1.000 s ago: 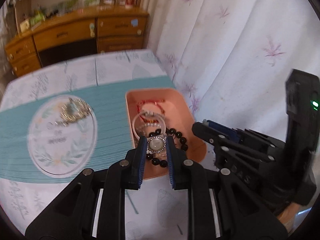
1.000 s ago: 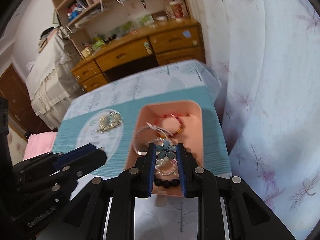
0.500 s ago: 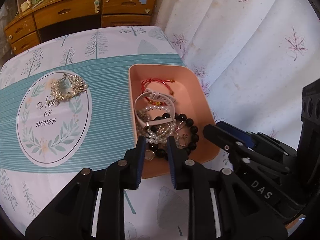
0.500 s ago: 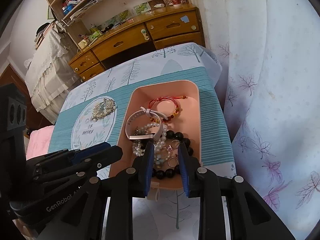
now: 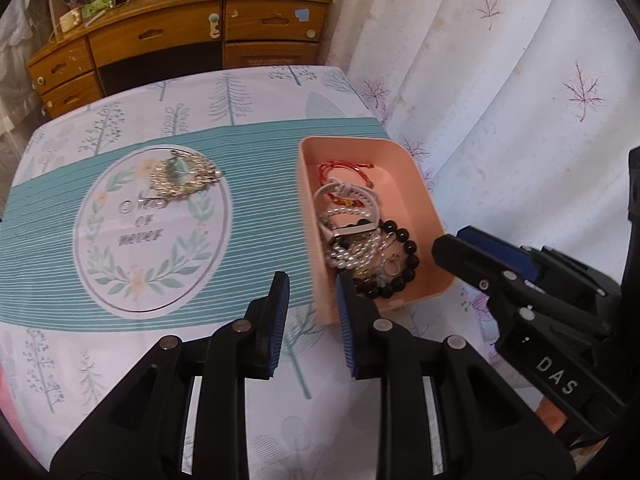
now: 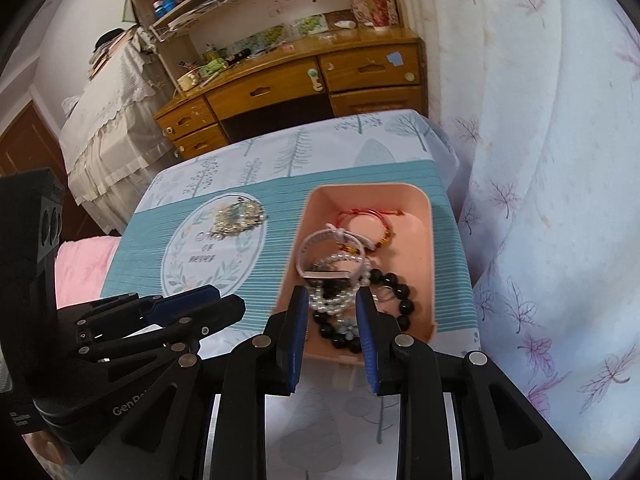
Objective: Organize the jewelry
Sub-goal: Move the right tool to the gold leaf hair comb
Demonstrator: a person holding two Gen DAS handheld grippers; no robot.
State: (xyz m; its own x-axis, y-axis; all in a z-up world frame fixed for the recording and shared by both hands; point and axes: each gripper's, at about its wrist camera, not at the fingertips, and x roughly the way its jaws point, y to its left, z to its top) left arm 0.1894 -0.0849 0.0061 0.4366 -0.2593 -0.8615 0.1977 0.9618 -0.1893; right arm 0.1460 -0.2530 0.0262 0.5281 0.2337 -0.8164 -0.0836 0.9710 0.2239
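A pink tray (image 5: 424, 200) (image 6: 426, 216) stands at the table's right side. It holds a red cord bracelet (image 5: 344, 170), a white band watch (image 5: 352, 208), pearl strands (image 5: 352, 252) and a black bead bracelet (image 5: 404, 256). A gold necklace (image 5: 182, 174) (image 6: 240, 216) lies on the oval print of the teal mat. My left gripper (image 5: 310, 292) is open and empty above the tray's near left corner. My right gripper (image 6: 332, 308) is open and empty above the tray's near end.
A wooden desk with drawers (image 5: 180, 40) stands beyond the table's far edge. A white curtain with leaf print (image 5: 500, 100) hangs close along the right side. A pink cushion (image 6: 80, 264) lies left of the table. The tablecloth has a tree print.
Both grippers have let their pieces drop into the tray: the left a round watch, the right a blue flower piece. Both have since drawn back and up.
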